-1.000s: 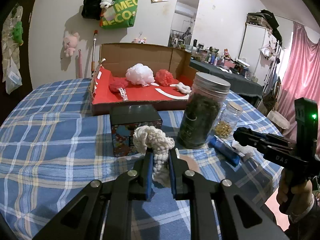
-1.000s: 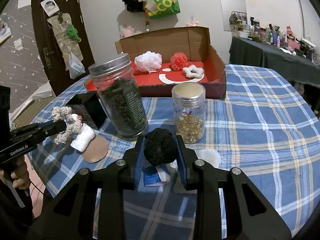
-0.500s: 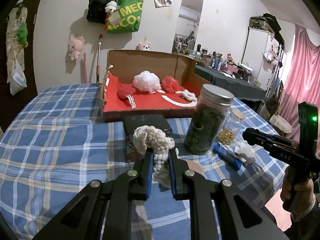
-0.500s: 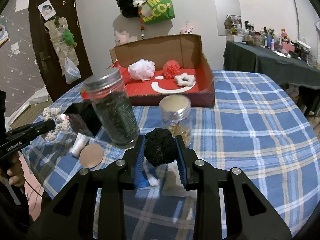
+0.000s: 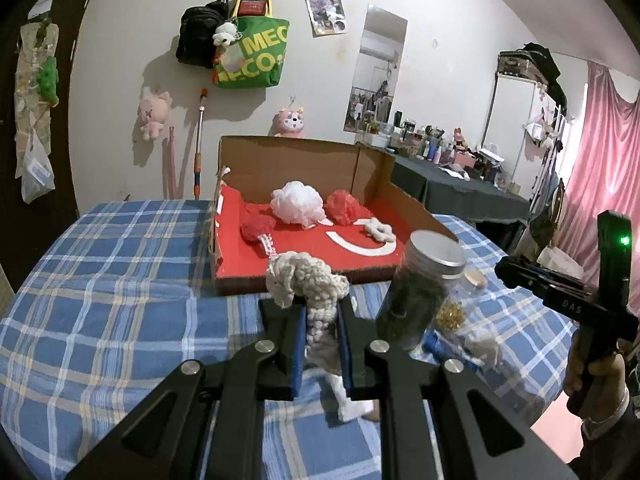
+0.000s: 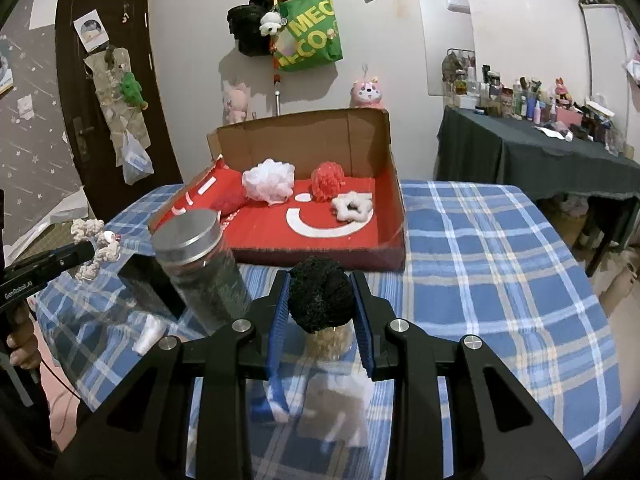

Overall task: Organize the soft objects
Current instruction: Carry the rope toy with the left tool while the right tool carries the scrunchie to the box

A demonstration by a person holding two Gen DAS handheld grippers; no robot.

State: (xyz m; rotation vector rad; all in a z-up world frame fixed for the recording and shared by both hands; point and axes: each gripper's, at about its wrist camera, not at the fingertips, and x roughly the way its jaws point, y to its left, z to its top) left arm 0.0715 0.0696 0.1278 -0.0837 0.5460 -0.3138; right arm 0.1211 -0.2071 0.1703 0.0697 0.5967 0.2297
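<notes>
Four soft pieces already lie inside the red-lined cardboard box, while in front of it the left gripper is clamped on a cream knitted toy and the right gripper on a black pom-pom, both not yet delivered.

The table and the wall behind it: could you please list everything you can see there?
cardboard box: one, brown with red floor, table's far side
poufs: white and red, inside box
star-shaped soft ring: one, white, inside box
tall jar: one, dark contents, metal lid, on table
tablecloth: blue plaid
green bag: one, hanging on wall
left gripper: shut on cream knitted toy
right gripper: shut on black pouf
</notes>
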